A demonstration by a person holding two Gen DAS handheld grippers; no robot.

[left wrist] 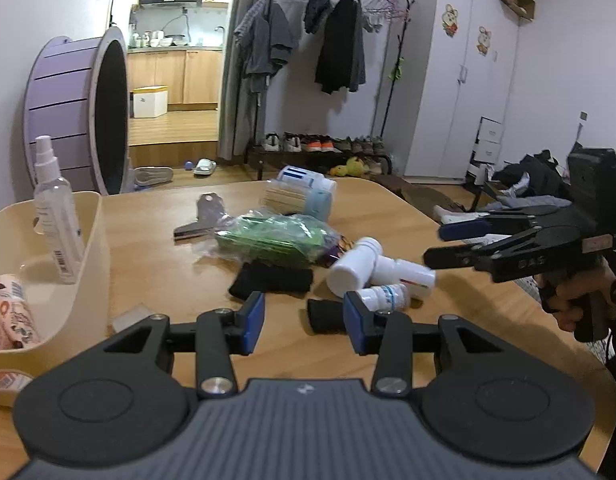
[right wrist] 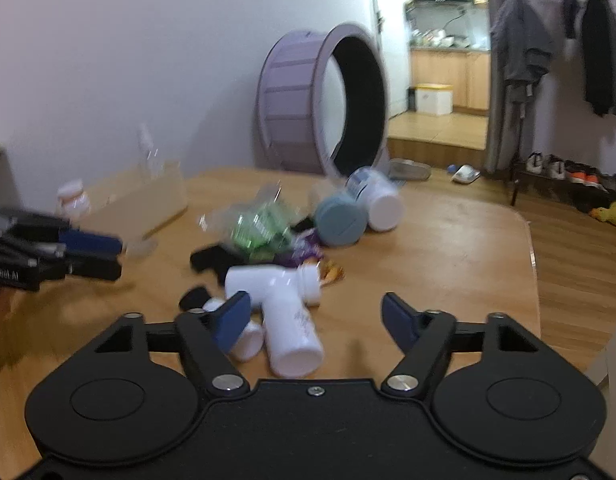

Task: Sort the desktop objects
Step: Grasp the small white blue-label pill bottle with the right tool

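While both my jaws stand open and empty, white bottles (right wrist: 292,320) lie just ahead of my right gripper (right wrist: 315,320); my left gripper (left wrist: 304,316) faces black cloths (left wrist: 272,280).

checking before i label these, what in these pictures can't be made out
- Print on the clear spray bottle in the beige bin: too small, left wrist view.
- The bin's front: cut off by the picture's left edge, same view.
- Contents of the green plastic bag: motion blur, right wrist view.
- Small white bottle: partly behind the left tool, which is open.
- Right tool, open: empty.
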